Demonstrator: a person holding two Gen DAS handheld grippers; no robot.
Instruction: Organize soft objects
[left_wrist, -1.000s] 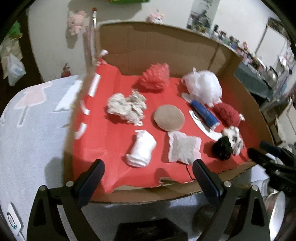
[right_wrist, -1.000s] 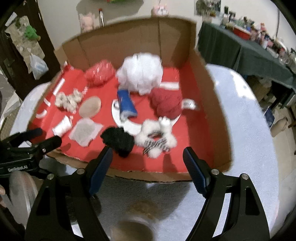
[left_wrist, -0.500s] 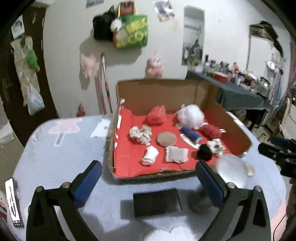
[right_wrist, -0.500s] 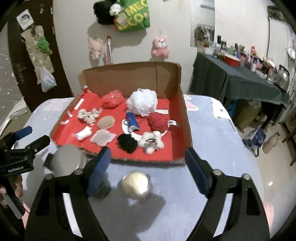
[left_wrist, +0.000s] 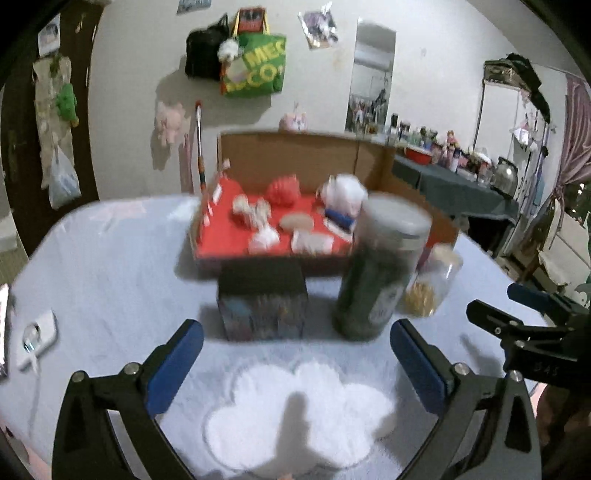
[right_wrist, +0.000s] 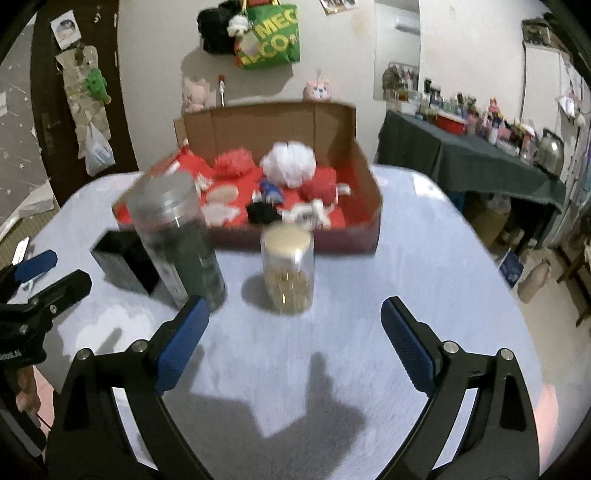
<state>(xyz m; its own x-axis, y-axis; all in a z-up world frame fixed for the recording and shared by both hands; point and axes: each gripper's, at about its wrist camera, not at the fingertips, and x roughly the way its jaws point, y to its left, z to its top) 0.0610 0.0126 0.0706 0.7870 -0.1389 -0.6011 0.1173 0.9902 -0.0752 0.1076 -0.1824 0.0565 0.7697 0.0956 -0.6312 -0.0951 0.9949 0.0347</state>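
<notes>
Both claws — left (left_wrist: 295, 356), right (right_wrist: 293, 334) — gaped empty, the right's jaws having just widened, well back from the box (right_wrist: 364, 177) at 12 o'clock, where the soft things (right_wrist: 288, 164) lay sorted on red.

Black tongs (left_wrist: 295, 354), blue pads (left_wrist: 173, 365), silver screws.

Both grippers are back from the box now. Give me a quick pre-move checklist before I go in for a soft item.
1. Left gripper empty, jaws wide: ok.
2. Right gripper empty, jaws have just been opening: ok.
3. Soft items inside the cardboard box: ok.
4. Straight path to the box: not ok; tall dark jar, small jar and black box stand in front.
5. Image sharpness for choosing a target: not ok, blurred.
</notes>
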